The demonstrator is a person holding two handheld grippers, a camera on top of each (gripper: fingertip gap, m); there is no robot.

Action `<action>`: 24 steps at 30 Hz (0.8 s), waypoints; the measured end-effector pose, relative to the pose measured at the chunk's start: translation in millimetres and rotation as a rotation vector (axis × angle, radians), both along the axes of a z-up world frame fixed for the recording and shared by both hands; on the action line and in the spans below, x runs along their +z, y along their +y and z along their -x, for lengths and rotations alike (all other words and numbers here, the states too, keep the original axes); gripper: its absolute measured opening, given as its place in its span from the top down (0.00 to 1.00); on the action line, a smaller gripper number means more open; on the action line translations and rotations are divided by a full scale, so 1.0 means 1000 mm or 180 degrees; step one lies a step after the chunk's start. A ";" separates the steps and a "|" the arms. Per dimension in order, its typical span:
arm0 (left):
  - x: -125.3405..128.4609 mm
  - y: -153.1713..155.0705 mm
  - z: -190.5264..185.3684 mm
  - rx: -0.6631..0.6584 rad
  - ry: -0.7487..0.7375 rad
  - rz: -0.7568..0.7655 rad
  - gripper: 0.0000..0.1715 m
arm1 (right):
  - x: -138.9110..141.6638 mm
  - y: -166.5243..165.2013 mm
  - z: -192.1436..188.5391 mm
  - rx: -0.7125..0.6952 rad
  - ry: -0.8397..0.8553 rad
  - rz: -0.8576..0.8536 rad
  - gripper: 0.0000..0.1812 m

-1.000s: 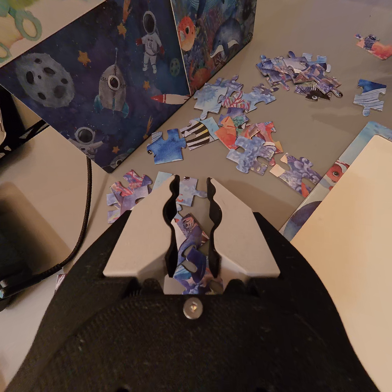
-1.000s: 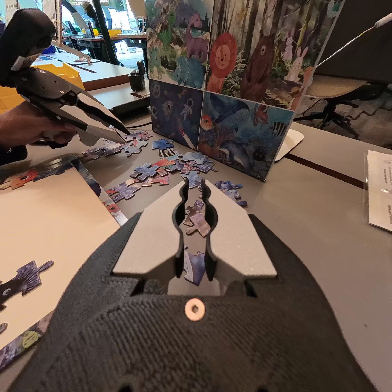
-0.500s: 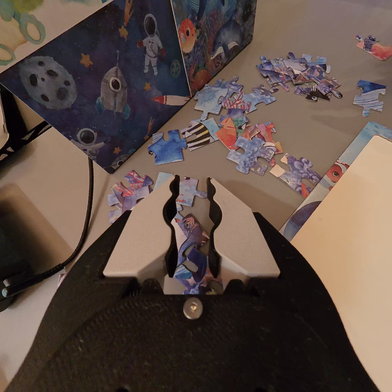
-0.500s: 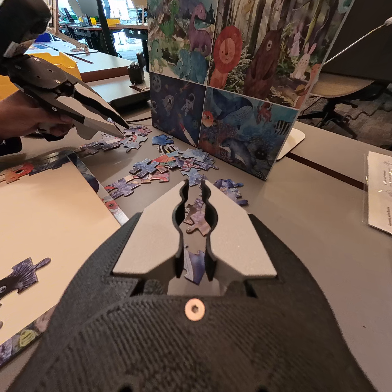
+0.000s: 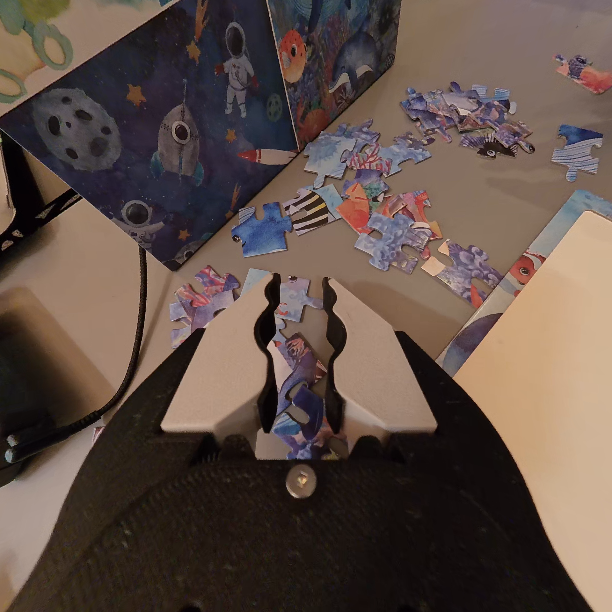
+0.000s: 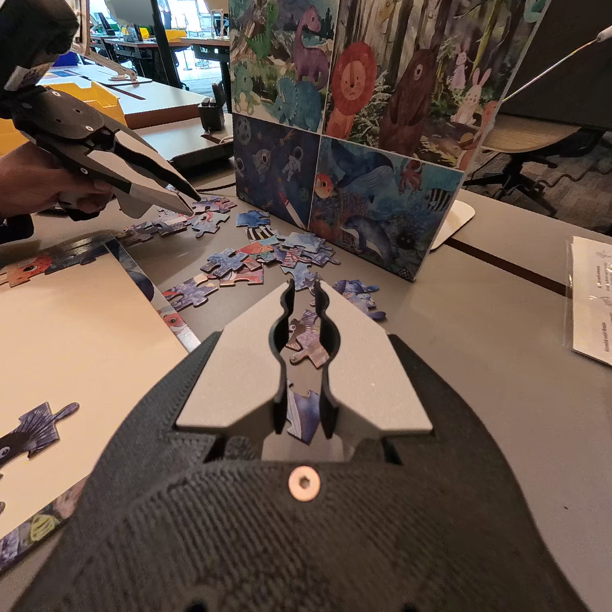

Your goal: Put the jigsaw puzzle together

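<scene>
Grey table (image 6: 463, 331) holds mostly loose pieces (image 5: 394, 228); tray (image 6: 66, 331) nearly bare, left gripper (image 5: 298, 284) and right gripper (image 6: 304, 288) both parted, empty.

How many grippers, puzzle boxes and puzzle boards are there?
Grippers: 2 (left gripper, right gripper)
Puzzle box: 1
Puzzle board: 1
Total: 4

Open-plan office or lab workspace. Far left: rows of desks (image 6: 185, 43), yellow storage bins (image 6: 99, 96). Far right: swivel office chair (image 6: 530, 142) on carpet. Near: grey worktable (image 6: 480, 331), papers in clear sleeve (image 6: 592, 298).
</scene>
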State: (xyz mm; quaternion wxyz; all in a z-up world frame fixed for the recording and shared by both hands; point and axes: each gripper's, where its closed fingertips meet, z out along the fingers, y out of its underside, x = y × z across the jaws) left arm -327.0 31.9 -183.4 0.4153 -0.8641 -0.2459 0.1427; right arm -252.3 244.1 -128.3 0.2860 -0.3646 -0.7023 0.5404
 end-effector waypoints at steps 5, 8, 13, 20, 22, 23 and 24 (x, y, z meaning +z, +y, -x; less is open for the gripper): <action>-0.001 0.000 0.000 0.0000 0.0002 0.0008 0.87 | 0.000 0.000 0.000 -0.0001 0.0001 0.0001 0.94; -0.001 0.000 0.000 0.0000 0.0003 0.0013 0.87 | 0.000 0.000 0.000 0.0000 -0.0001 -0.0003 0.94; -0.001 0.000 0.000 -0.0001 0.0007 0.0024 0.87 | -0.001 0.000 0.000 0.0003 -0.0006 -0.0006 0.94; -0.002 0.000 0.000 -0.0002 0.0010 0.0032 0.87 | -0.001 -0.001 0.000 0.0003 -0.0010 -0.0021 0.94; -0.002 0.000 0.000 -0.0001 0.0012 0.0036 0.87 | -0.001 -0.001 0.000 0.0003 -0.0009 -0.0020 0.95; -0.002 0.000 0.000 -0.0002 0.0014 0.0037 0.87 | -0.001 -0.001 0.000 0.0003 -0.0008 -0.0020 0.95; -0.002 0.000 0.000 -0.0001 0.0015 0.0037 0.87 | -0.001 -0.001 0.000 0.0003 -0.0006 -0.0022 0.95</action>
